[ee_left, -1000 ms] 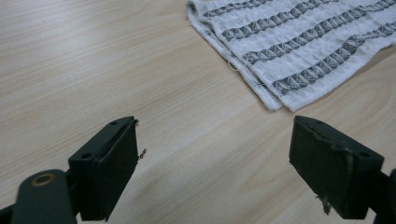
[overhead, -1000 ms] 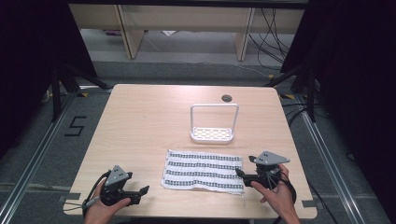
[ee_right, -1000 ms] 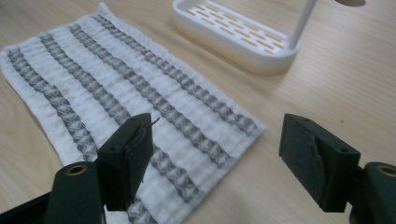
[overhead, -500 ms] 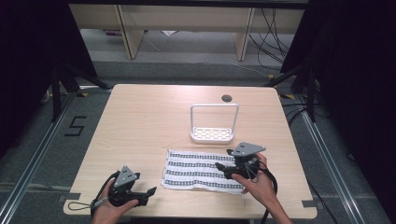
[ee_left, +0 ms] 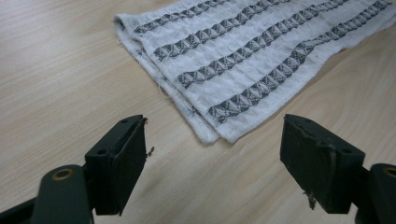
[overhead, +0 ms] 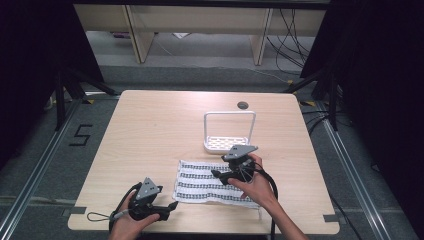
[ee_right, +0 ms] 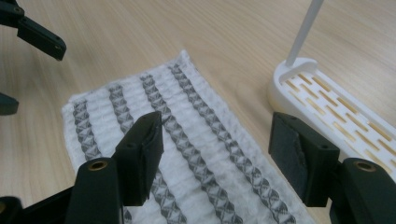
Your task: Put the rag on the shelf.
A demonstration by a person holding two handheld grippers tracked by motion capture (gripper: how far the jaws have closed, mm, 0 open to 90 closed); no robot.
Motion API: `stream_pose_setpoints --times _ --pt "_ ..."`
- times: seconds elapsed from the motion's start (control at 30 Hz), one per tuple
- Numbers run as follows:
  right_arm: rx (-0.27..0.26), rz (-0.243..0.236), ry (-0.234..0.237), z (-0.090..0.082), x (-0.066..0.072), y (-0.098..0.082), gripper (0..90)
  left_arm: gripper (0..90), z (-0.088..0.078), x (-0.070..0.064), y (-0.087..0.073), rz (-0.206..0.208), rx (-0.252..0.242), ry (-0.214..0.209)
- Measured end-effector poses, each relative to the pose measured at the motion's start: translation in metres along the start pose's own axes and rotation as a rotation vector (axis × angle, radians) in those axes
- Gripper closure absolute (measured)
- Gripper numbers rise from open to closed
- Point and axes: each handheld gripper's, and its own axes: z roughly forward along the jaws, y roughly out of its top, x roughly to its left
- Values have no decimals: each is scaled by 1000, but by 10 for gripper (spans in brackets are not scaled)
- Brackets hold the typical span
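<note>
A folded white towel with dark patterned stripes lies flat near the table's front edge. My left gripper hovers just left of the towel's near-left corner. Its jaws are open with nothing between them and have just been closing a little. My right gripper hangs over the towel's middle, pointing left. In the right gripper view the striped towel lies below the open right gripper. Its jaws have also just been narrowing, and the pads are off the cloth.
A white slotted rack with an upright hoop handle stands just behind the towel, close to my right hand; its base is at the right. A round cable hole sits at the back of the wooden table.
My right gripper has moved left from the towel's right end to above its middle. My left gripper has slid right toward the towel's near-left corner. The towel has not moved.
</note>
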Motion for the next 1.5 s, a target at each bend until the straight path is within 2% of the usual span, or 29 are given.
stream_pose_setpoints --times 0.07,0.1,0.17,0.2,0.27,0.3,0.33,0.43,0.5,0.63,0.67,0.73,0.77,0.87,0.9,0.93,1.0,1.07,1.1,1.13,1.17,1.2,1.23,1.27,1.4,1.47,1.5 --pt "-6 11 6 3 0 4 366 227 1 0 1 21 18 -1" --pt "-7 5 15 6 -1 6 367 228 2 0 2 19 26 -6" --pt "0 16 24 11 -1 9 368 231 5 -1 4 21 22 -1" --pt "4 10 24 14 -1 12 372 234 6 -2 5 9 14 -6" --pt "10 3 33 21 0 16 376 240 8 -1 7 28 21 -7" --pt "6 5 38 25 1 18 379 243 11 -3 8 3 6 -8" --pt "15 -1 44 28 1 21 382 248 10 -1 9 25 27 -10" --pt "14 -25 57 44 1 31 401 264 15 -2 9 -1 12 -11" --pt "13 -15 51 49 2 33 403 268 16 0 9 16 36 -7" --pt "38 -39 65 63 2 41 417 277 22 2 12 24 44 -9" --pt "39 -40 63 67 3 43 426 279 23 0 12 10 47 -5" --pt "43 -47 73 74 4 46 431 280 25 1 13 19 58 -5" --pt "47 -49 72 78 5 47 433 282 25 0 13 9 65 -9" --pt "71 -36 86 88 7 52 445 295 27 -1 13 0 57 -1" --pt "80 -46 95 92 7 53 449 303 27 0 13 11 68 0" --pt "85 -44 102 96 7 54 455 306 26 2 14 39 91 -3" --pt "101 -54 108 103 9 57 476 314 28 -1 14 16 83 1" --pt "102 -41 119 111 11 58 481 324 29 0 15 44 106 -5" --pt "117 -36 121 114 11 59 496 330 31 -1 15 40 97 -3" --pt "115 -44 127 118 11 59 503 333 30 -1 16 56 114 -2" --pt "126 -45 132 121 11 59 506 336 32 -2 15 51 113 0" --pt "122 -39 137 125 12 59 515 338 33 -2 15 66 115 9" --pt "151 -26 131 126 13 60 520 343 33 -3 15 58 121 5" --pt "134 -50 140 130 12 59 521 358 34 -3 15 71 128 8" --pt "156 -45 139 136 12 60 560 395 34 -2 16 106 147 20" --pt "164 -45 142 138 12 59 588 418 35 -3 15 89 128 19" --pt "164 -40 148 139 12 58 606 442 35 -3 15 98 128 21"
